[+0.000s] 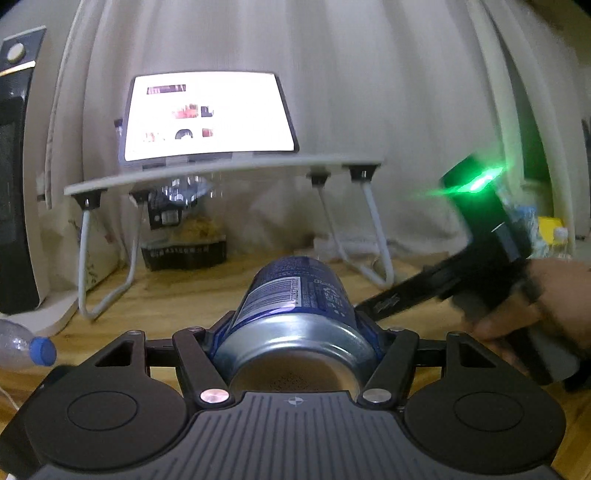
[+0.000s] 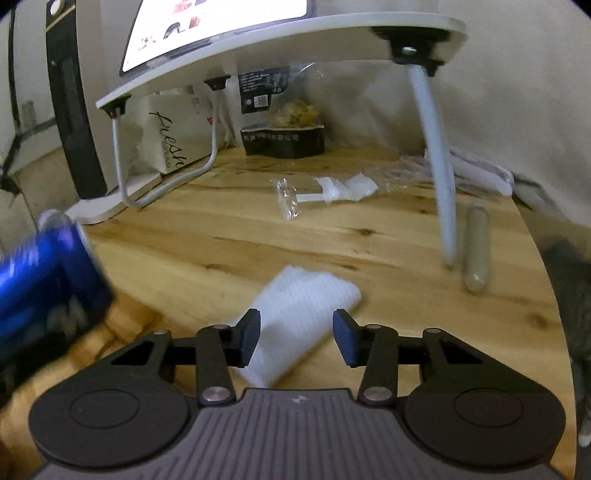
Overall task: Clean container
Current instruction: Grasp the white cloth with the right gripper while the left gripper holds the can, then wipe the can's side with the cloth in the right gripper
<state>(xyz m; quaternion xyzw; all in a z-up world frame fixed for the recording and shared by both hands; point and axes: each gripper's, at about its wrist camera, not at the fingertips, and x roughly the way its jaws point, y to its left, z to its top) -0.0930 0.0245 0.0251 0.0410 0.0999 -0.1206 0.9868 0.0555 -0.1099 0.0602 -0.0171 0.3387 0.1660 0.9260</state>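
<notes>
Wooden table (image 2: 332,236); cloth (image 2: 295,325) beneath stand (image 2: 280,33).

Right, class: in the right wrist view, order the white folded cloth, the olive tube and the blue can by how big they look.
1. blue can, though blurred and close to the camera, so unsure
2. white folded cloth
3. olive tube

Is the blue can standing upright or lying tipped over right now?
Tipped: the blue can lies sideways, clamped in the left tool, its concave base facing the camera.
</notes>
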